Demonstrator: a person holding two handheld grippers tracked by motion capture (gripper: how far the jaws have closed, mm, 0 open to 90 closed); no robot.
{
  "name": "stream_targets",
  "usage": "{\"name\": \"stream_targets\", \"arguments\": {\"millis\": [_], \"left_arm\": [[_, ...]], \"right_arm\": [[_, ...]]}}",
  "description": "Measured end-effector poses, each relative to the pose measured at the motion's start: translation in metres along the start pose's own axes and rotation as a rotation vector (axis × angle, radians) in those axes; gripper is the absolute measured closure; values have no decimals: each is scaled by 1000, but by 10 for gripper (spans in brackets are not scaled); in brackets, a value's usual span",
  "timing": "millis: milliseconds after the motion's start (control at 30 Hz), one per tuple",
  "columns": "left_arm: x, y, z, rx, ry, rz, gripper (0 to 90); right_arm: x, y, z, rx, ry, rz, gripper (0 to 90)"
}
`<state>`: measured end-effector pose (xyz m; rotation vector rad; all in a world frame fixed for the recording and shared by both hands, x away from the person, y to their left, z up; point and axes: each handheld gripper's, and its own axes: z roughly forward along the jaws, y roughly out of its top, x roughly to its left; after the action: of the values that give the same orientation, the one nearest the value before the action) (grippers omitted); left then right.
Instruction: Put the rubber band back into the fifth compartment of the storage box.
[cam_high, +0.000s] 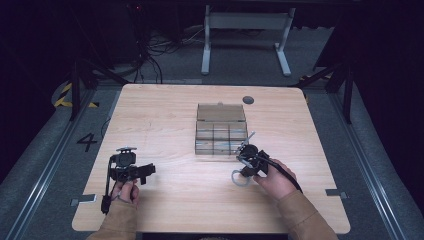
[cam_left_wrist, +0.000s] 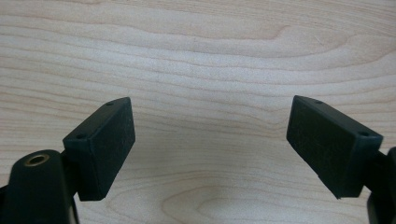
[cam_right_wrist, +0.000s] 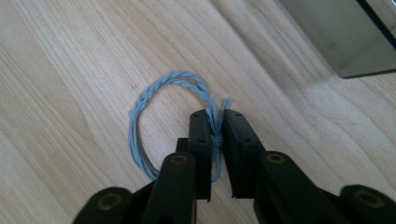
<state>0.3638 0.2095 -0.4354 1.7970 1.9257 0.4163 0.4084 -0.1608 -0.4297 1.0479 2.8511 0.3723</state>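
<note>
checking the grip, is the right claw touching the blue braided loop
Touching: in the right gripper view the right claw is shut on the blue braided loop at its knotted end.

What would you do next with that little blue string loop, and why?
Probably lift it and carry it toward the clear compartment box: the right gripper is shut on the light-blue twisted cord loop, which lies on the wooden table beside the box.

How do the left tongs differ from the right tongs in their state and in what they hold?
The left tongs stand wide open with bare wood between the jaws; the right tongs are shut on a light blue braided loop. The left tongs rest far from the clear divided box; the right tongs are close beside it. Both have black jaws and are over the wooden table.
</note>
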Motion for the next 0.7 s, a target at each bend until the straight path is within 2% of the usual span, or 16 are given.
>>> {"name": "stream_targets", "arguments": {"millis": [333,700], "left_arm": [[0,0,0,0,-1,1,161],[0,0,0,0,0,0,161]], "right_arm": [[3,0,-7,-21,6,5,851],[8,1,-24,-44,30,-23,852]]}}
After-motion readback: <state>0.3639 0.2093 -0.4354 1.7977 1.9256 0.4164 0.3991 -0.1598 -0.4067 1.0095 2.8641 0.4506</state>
